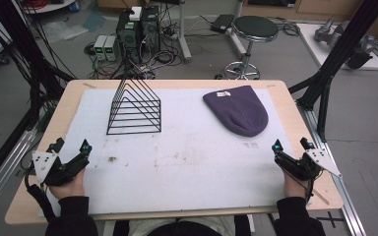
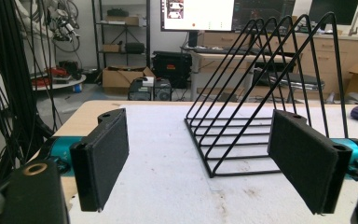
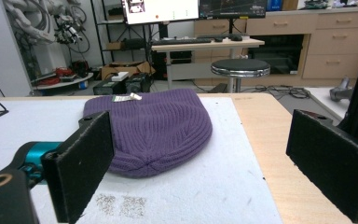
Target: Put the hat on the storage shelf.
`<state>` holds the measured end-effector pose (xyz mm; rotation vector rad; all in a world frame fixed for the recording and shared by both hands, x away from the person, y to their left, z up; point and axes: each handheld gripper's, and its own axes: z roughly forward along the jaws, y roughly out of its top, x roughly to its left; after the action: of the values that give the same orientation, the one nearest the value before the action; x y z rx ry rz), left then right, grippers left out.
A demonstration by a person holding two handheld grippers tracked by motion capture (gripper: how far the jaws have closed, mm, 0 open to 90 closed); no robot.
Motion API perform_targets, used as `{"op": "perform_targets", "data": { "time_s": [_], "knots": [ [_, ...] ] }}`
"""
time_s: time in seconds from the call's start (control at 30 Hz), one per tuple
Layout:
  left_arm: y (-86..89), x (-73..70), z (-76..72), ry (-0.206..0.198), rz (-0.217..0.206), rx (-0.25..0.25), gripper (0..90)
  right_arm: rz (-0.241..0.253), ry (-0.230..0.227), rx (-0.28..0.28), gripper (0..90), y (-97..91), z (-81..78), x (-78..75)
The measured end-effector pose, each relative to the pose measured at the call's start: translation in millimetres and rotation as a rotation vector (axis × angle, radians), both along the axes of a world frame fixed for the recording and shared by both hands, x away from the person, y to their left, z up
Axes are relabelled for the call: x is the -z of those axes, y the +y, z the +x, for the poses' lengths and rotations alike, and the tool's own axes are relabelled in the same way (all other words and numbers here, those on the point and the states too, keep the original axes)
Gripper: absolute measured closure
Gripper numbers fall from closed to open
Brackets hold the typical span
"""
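A purple knit hat point(image 1: 237, 116) lies flat on the white mat point(image 1: 187, 162) that covers the wooden table point(image 1: 295, 118). It sits on the far right part of the mat. It is soft and ribbed, round at the near end, and a small white tag point(image 1: 222, 94) lies at its far edge. In the right gripper view the hat point(image 3: 158, 128) is straight ahead, and its tag point(image 3: 127, 97) has marks on it that are too small to read.

A black wire rack point(image 1: 134, 109) stands on the far left part of the mat, well apart from the hat. It is made of thin wire triangles in a row. In the left gripper view the rack point(image 2: 261, 93) stands just ahead.

The left gripper point(image 1: 71, 155) rests at the near left edge of the mat, held in the person's left hand point(image 1: 69, 187). Its jaws are spread wide with nothing between them. The right gripper point(image 1: 291, 147) rests at the near right edge, held in the right hand point(image 1: 293, 186). Its jaws are wide apart too, and they hold nothing. Both grippers point away from the person, toward the far side of the table. The hat is near the right gripper but not touching it.

A few faint grey marks point(image 1: 250, 145) are printed on the mat near the hat, too small to read.
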<state>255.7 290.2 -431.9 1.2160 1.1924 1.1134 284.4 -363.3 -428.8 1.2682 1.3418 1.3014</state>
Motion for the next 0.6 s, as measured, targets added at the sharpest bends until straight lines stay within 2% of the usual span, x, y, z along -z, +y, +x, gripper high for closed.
{"op": "perform_targets", "data": {
  "time_s": [0.47, 0.53, 0.6],
  "knots": [
    [-0.9, 0.7, 1.2, 0.0, 0.003, 0.009, 20.9, 0.0, 0.002, 0.008, 6.9, -2.1, 1.5, 0.1],
    [-2.3, 0.5, 1.3, 0.001, 0.014, 0.011, 20.8, 0.029, 0.027, 0.019, 6.9, -4.2, 5.0, 1.0],
    [-4.6, 0.4, 1.7, 0.0, 0.03, 0.016, 20.9, 0.039, 0.036, 0.021, 6.9, -4.6, 7.3, 0.5]
  ]
}}
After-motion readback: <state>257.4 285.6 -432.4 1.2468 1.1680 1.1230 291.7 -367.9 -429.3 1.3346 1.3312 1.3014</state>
